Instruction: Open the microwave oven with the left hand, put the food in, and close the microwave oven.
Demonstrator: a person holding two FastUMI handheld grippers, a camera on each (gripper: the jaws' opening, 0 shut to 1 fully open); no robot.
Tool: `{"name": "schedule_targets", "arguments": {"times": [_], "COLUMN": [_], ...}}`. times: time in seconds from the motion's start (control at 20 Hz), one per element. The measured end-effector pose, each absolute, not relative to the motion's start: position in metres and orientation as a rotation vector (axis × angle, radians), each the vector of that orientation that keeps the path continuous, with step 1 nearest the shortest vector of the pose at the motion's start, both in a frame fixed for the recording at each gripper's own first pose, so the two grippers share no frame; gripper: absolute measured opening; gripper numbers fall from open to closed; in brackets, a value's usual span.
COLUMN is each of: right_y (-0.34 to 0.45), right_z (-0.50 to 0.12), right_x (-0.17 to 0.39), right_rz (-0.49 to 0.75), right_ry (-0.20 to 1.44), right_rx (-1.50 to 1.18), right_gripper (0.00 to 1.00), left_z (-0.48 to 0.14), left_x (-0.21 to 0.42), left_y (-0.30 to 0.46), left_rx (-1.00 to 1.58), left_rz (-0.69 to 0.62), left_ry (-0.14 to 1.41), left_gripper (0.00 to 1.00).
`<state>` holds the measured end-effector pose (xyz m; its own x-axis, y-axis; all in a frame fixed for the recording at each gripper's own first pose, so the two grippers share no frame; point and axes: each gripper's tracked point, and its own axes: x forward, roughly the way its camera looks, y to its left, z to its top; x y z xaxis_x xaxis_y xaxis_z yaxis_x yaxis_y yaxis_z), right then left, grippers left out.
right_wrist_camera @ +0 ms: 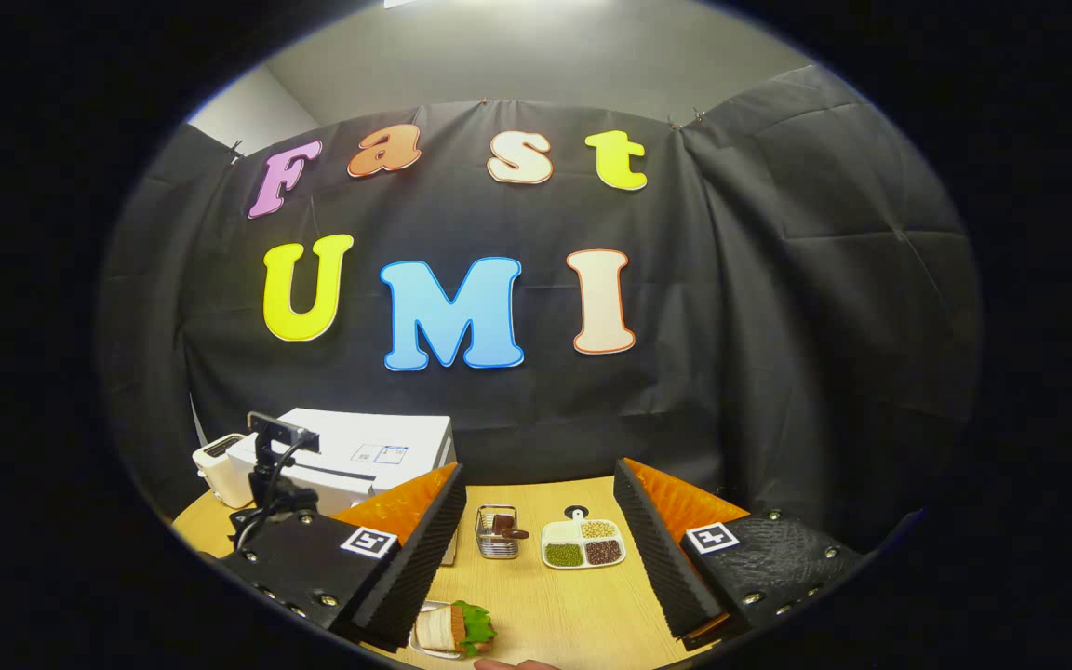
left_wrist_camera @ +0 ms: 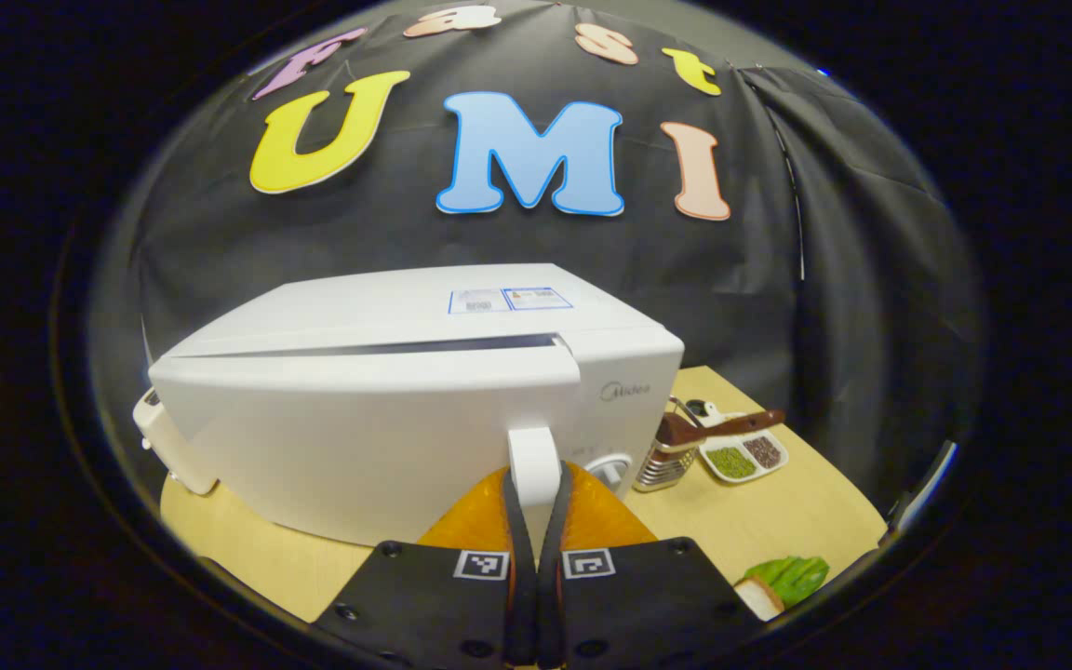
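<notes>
At the microwave's [left_wrist_camera: 406, 409] front, the left gripper [left_wrist_camera: 534, 502] has its fingers clamped on the door handle [left_wrist_camera: 533, 462], door just ajar, while the food [right_wrist_camera: 454, 628] waits on the surface [right_wrist_camera: 573, 596] under the right gripper's [right_wrist_camera: 536, 549] wide-apart fingers.

Glossy white plastic microwave [left_wrist_camera: 387, 409] on a matt pale wood-grain table [left_wrist_camera: 778, 521]; shiny wire-metal basket [left_wrist_camera: 669, 461].

Left hand-held gripper [left_wrist_camera: 534, 484] clamped; right hand-held gripper [right_wrist_camera: 536, 549] spread.
</notes>
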<state>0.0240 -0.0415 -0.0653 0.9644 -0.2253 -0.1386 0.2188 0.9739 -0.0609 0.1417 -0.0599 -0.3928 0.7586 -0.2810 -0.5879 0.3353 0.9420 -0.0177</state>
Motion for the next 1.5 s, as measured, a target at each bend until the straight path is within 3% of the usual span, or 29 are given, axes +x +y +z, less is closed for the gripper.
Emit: {"name": "schedule_targets", "arguments": {"times": [0.7, 1.05, 1.5], "right_y": [0.037, 0.09, 0.079], "right_z": [-0.09, -0.09, -0.085], "right_x": [0.011, 0.012, 0.007], "right_rz": [-0.103, -0.057, -0.136], "right_ry": [0.221, 0.225, 0.222], "right_rx": [0.006, 0.04, -0.004], "right_gripper": [0.97, 0.97, 0.97], "left_z": [-0.344, -0.326, -0.316], "left_x": [-0.028, -0.071, -0.088], "left_y": [0.062, 0.152, 0.274], "left_rx": [0.162, 0.277, 0.364], "left_rz": [-0.738, -0.741, -0.627], "left_ry": [0.756, 0.751, 0.807], "left_gripper": [0.07, 0.07, 0.07]}}
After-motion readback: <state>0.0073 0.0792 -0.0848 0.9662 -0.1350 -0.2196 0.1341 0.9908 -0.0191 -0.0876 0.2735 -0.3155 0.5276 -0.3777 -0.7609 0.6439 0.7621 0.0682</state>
